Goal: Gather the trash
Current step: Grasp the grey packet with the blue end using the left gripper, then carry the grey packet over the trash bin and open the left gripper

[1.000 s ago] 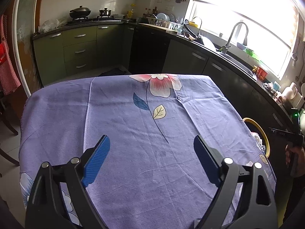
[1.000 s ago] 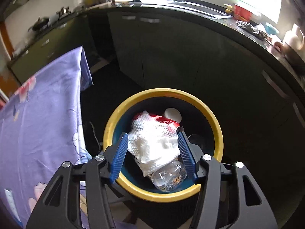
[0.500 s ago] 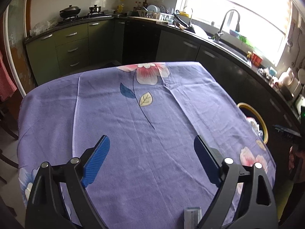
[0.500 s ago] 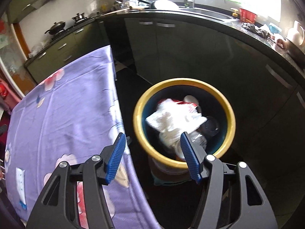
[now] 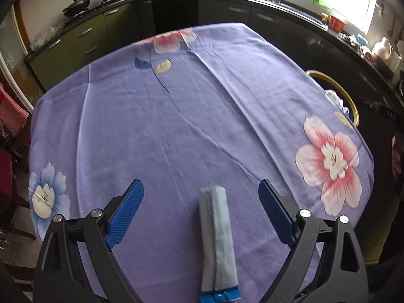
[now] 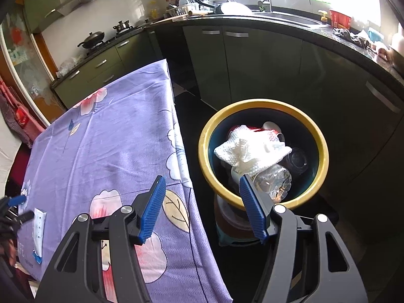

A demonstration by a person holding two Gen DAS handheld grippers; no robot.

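Observation:
A long pale blue wrapper [image 5: 218,240] lies on the purple flowered tablecloth [image 5: 176,116], between the open jaws of my left gripper [image 5: 200,199], which is empty. The wrapper also shows far left in the right wrist view [image 6: 38,232], with the left gripper's tips beside it. My right gripper [image 6: 202,189] is open and empty, above the table's right edge and the yellow-rimmed bin [image 6: 204,151]. The bin holds a white paper towel [image 6: 250,149], a crushed clear bottle [image 6: 271,180] and a red can. The bin's rim also shows in the left wrist view [image 5: 335,88].
Dark kitchen cabinets [image 6: 265,70] and a counter with a sink curve behind the bin. The floor between table and cabinets is dark. A stove with a wok [image 5: 75,2] stands at the far left. A red checked cloth [image 5: 10,111] hangs left of the table.
My left gripper pulled back toward the table's near edge, bringing the wrapper between its jaws. My right gripper rose and drew back from over the bin, toward the table.

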